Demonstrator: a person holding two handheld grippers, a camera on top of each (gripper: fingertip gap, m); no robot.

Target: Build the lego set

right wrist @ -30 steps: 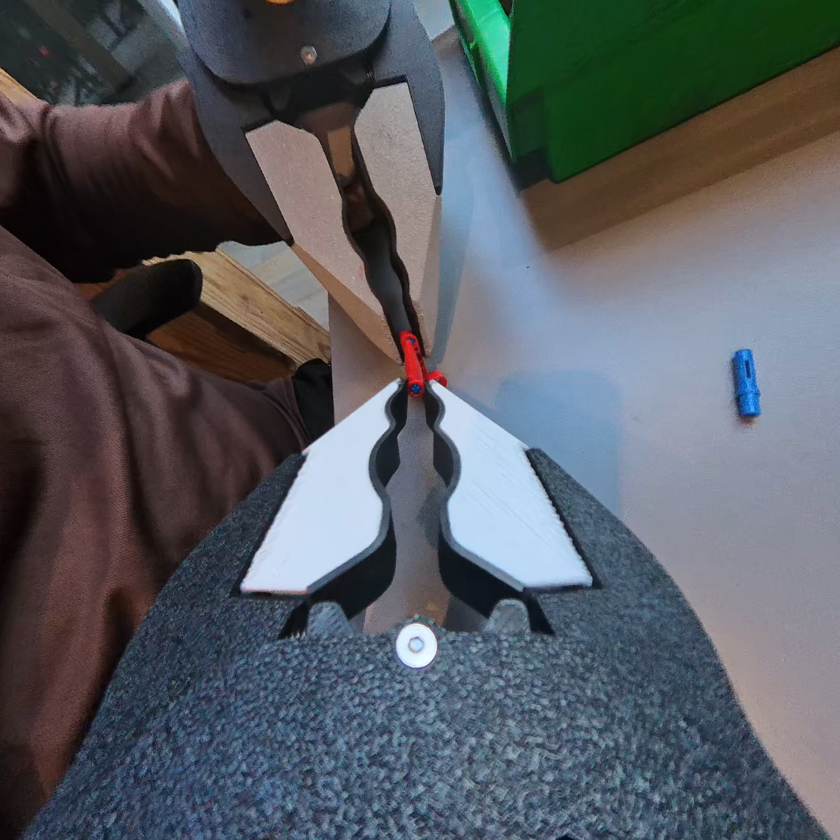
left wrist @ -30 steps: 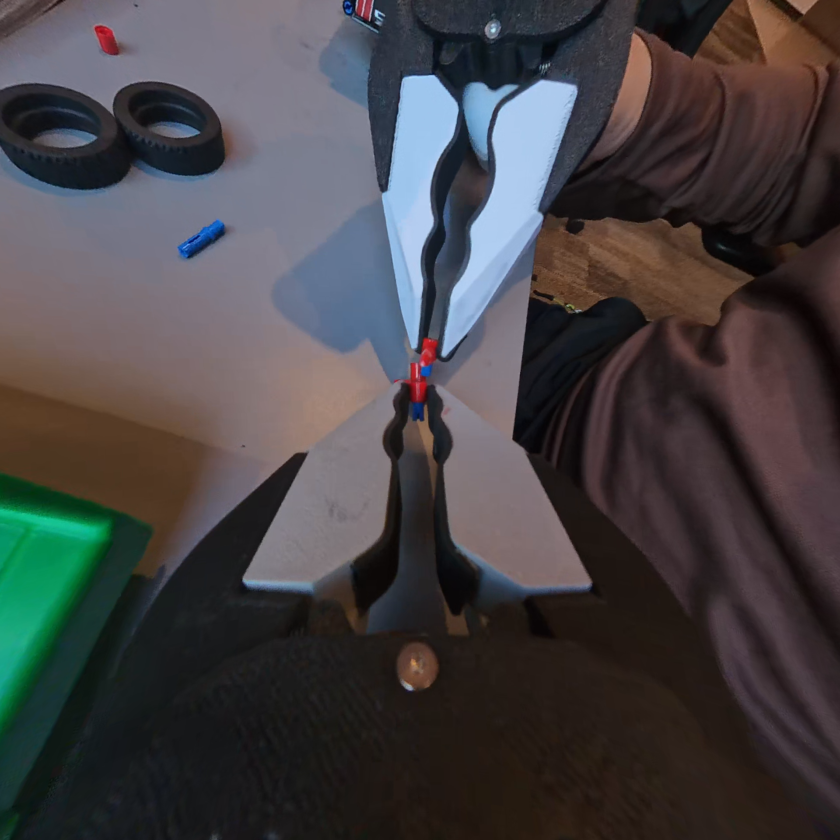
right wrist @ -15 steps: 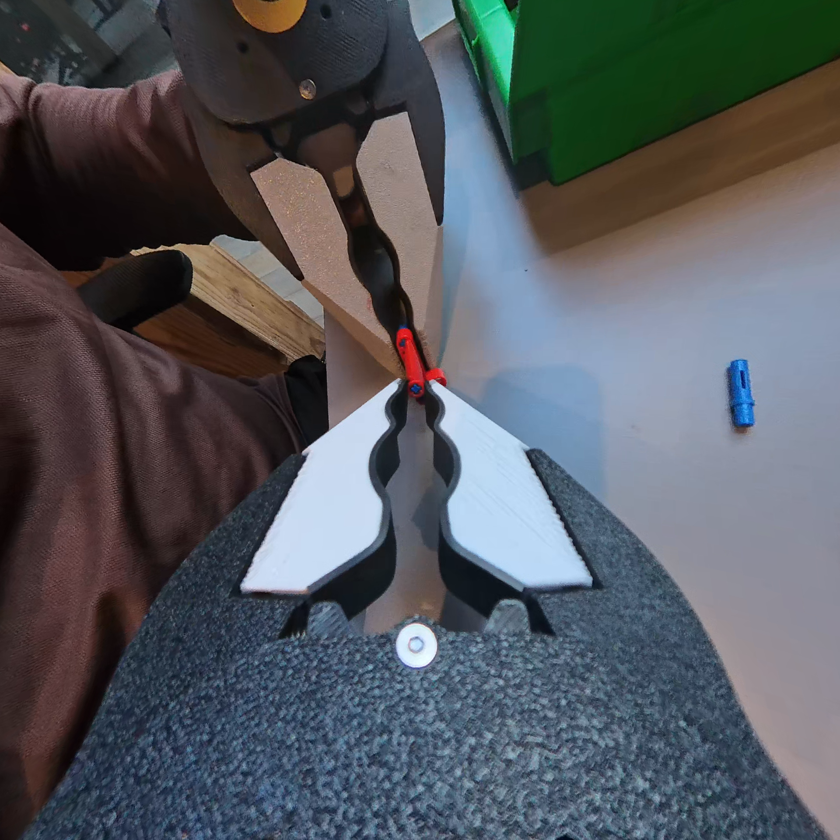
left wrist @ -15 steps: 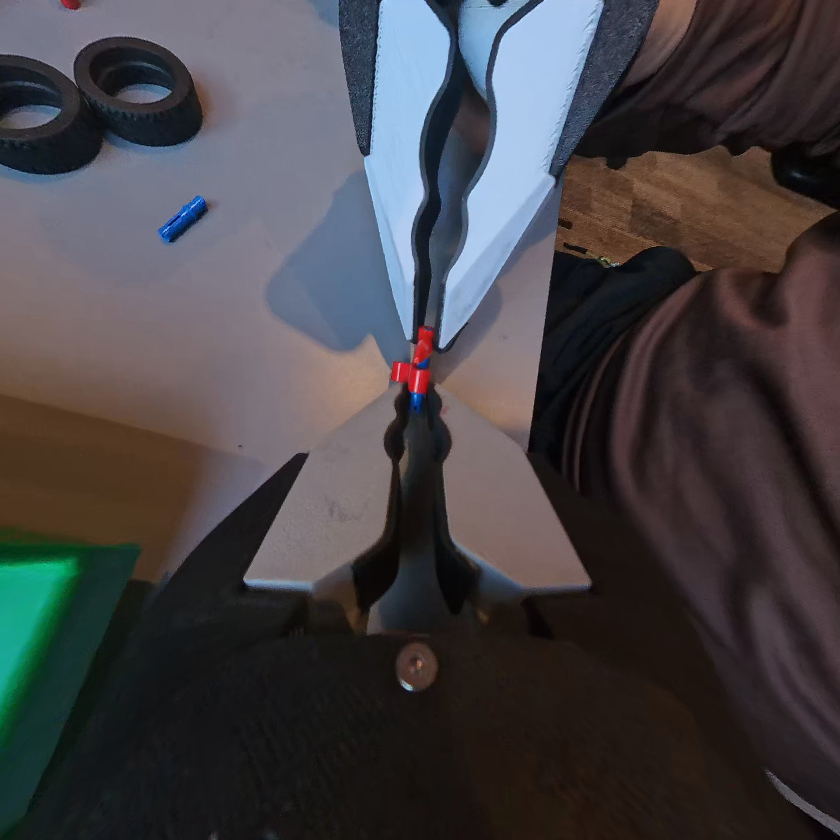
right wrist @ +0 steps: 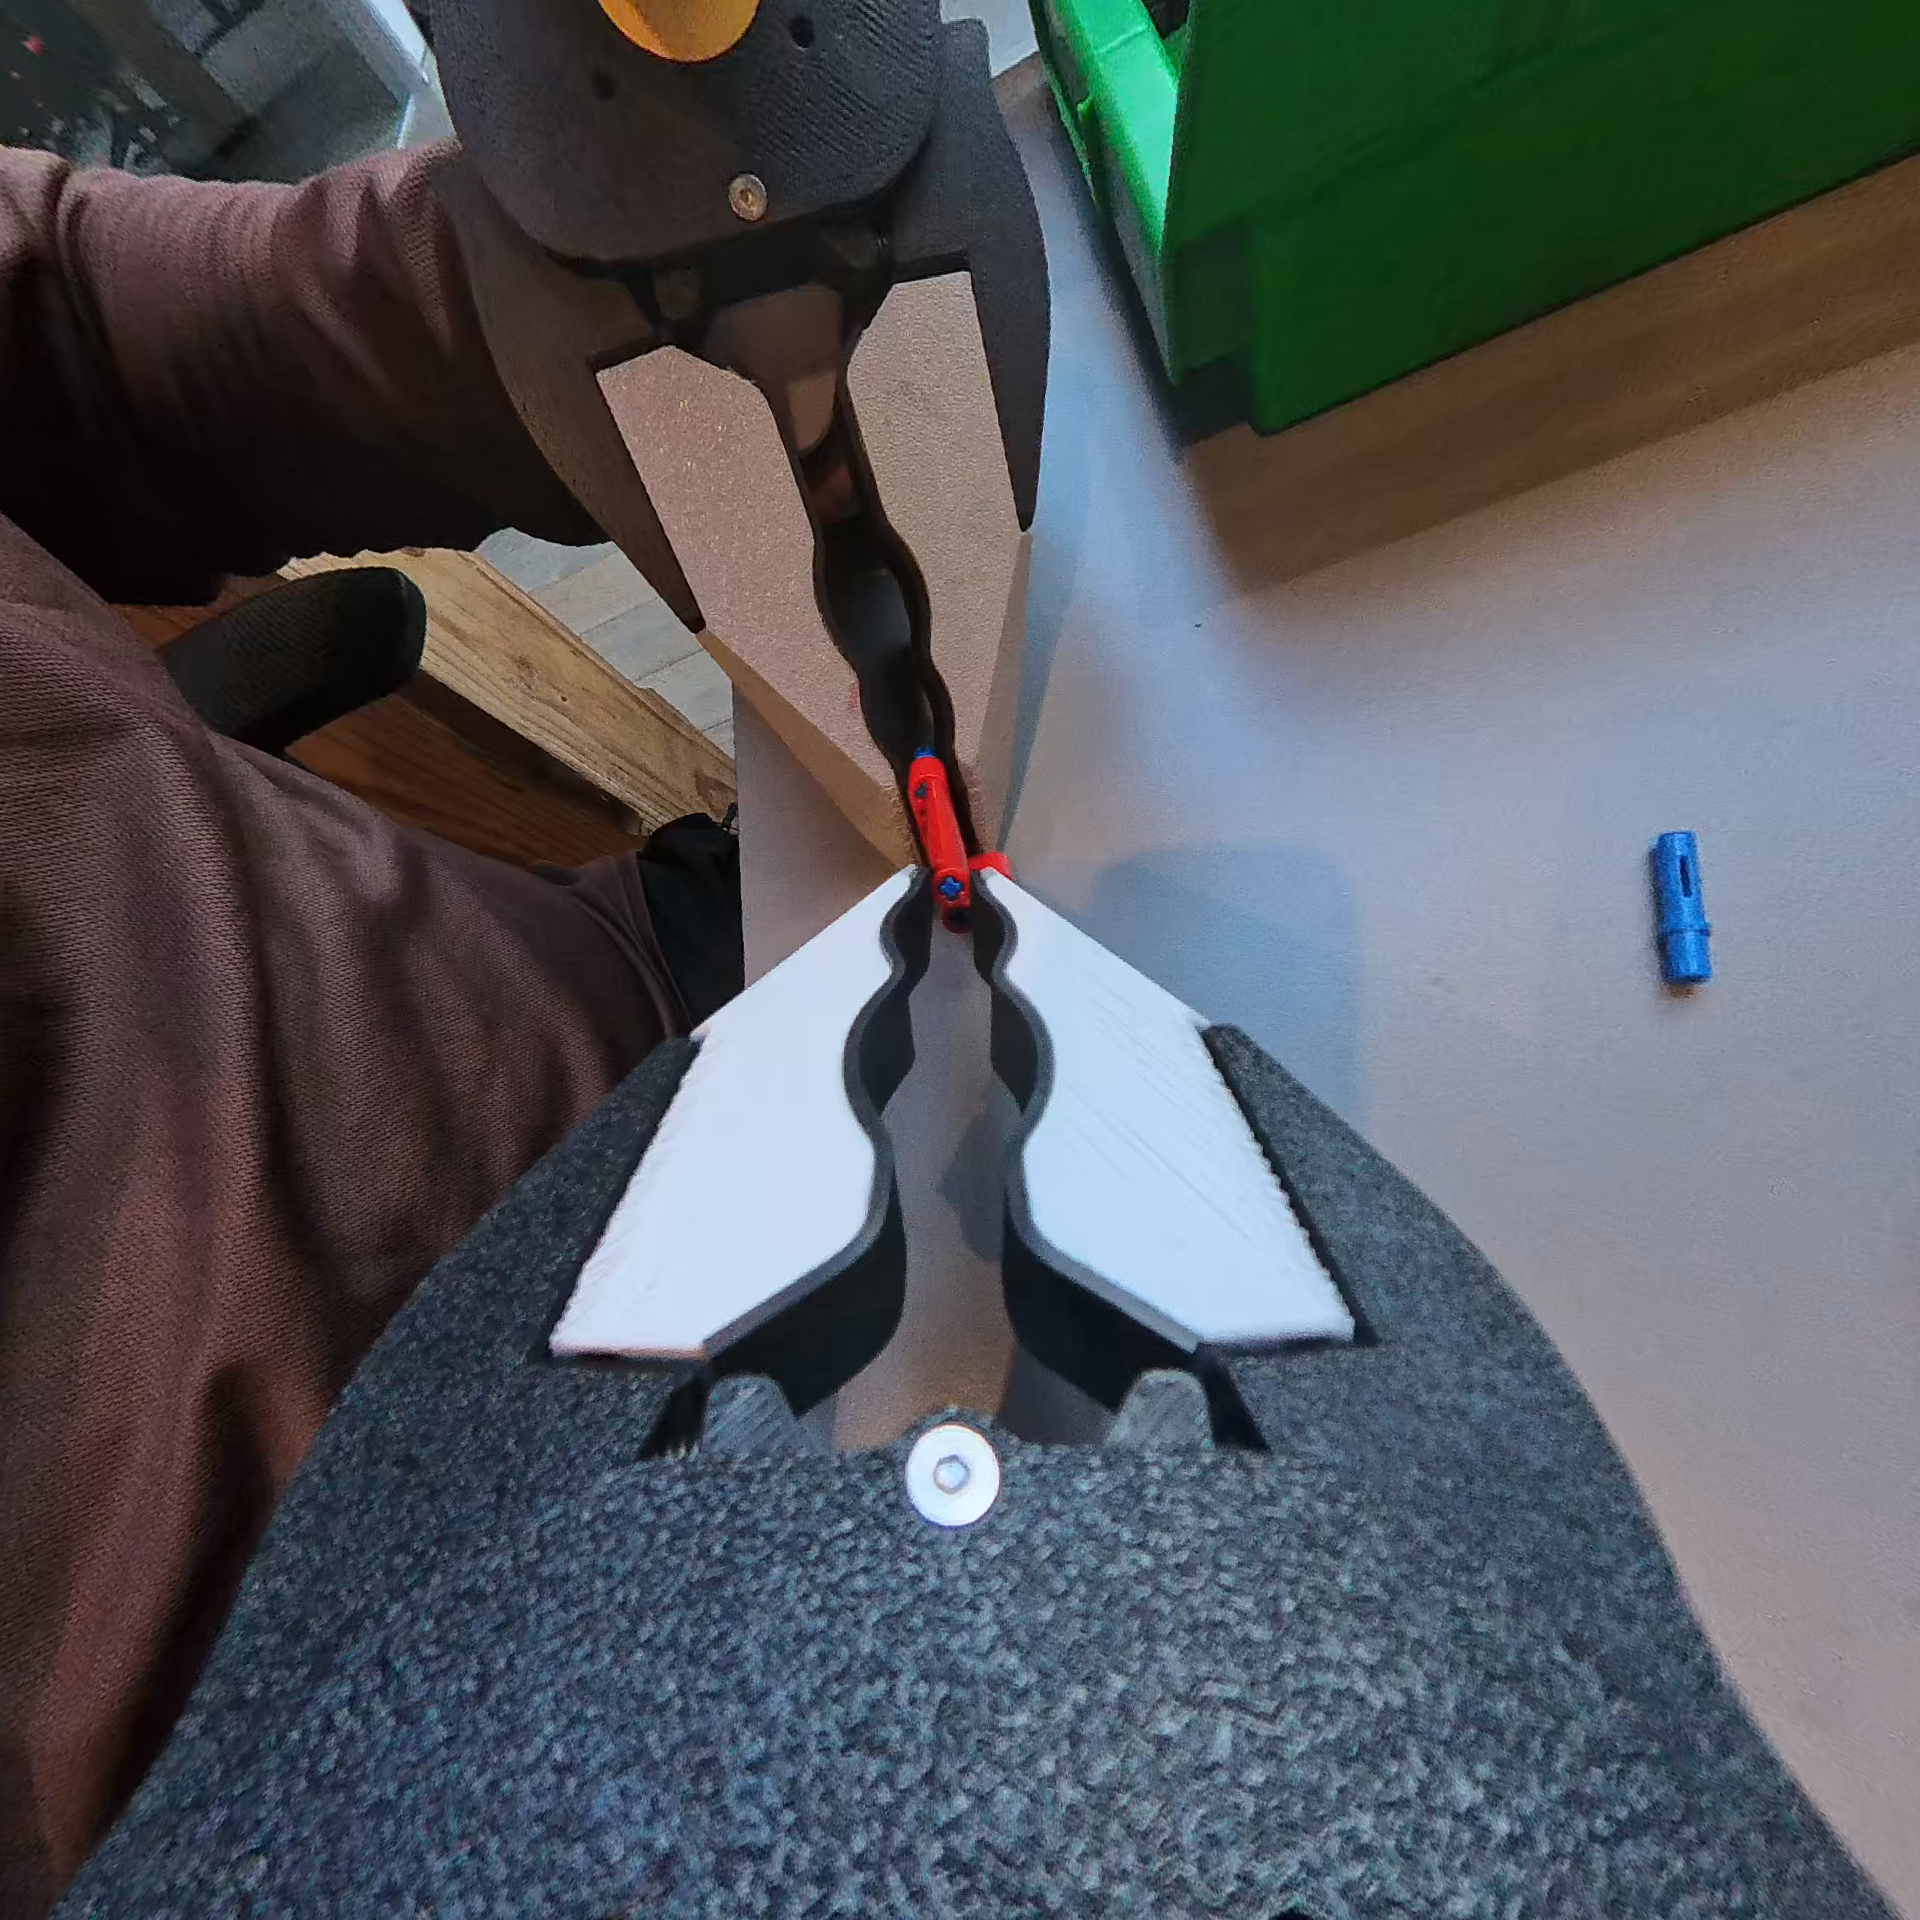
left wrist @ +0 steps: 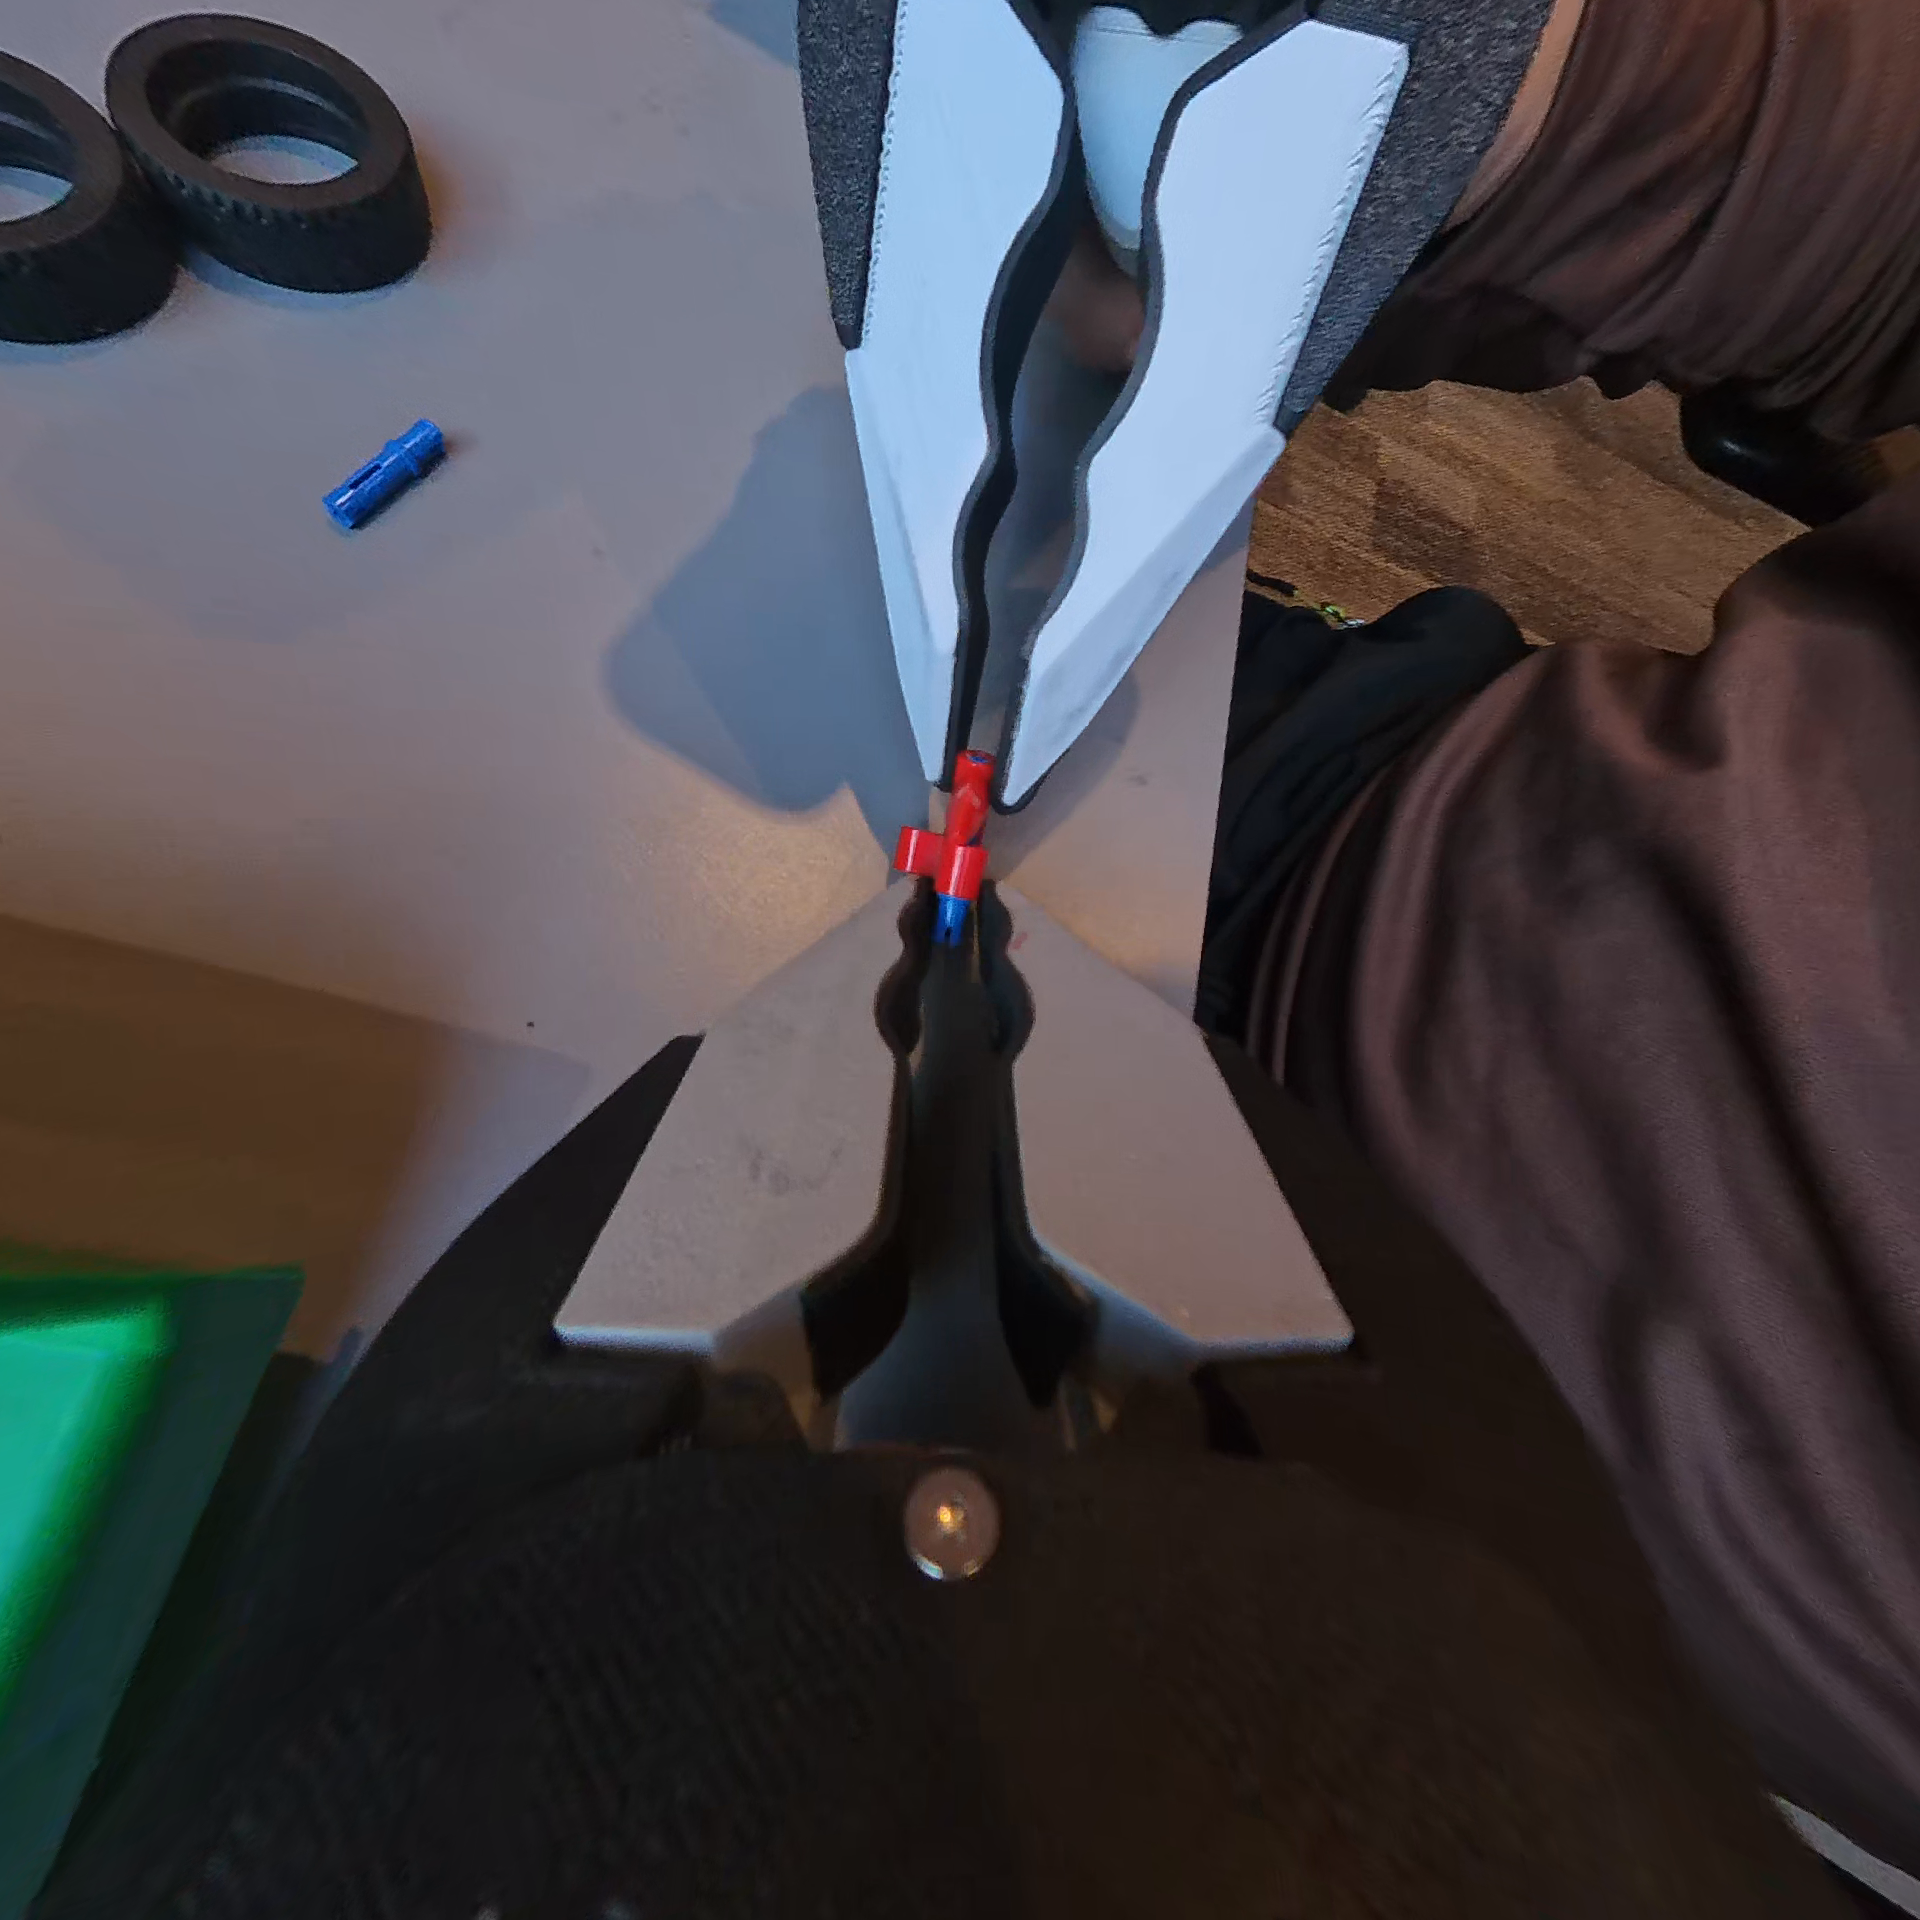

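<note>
Two tongs, left wrist view: left tongs (left wrist: 951, 899) and right tongs (left wrist: 975, 795) both pinched one small red-and-blue plastic lego connector assembly (left wrist: 954, 847), tip to tip above the grey desk (left wrist: 520, 727).
Handling: light, stiff, slippery; best held by its ends.
Right wrist view: red connector, blue cross-shaped core; spare blue pin (right wrist: 1681, 906) lay well apart.

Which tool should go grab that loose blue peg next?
Probably the right tool: the blue peg lies on its side of the table. But both tools, left too, are shut on the small red-and-blue piece, so one must let go first.
</note>
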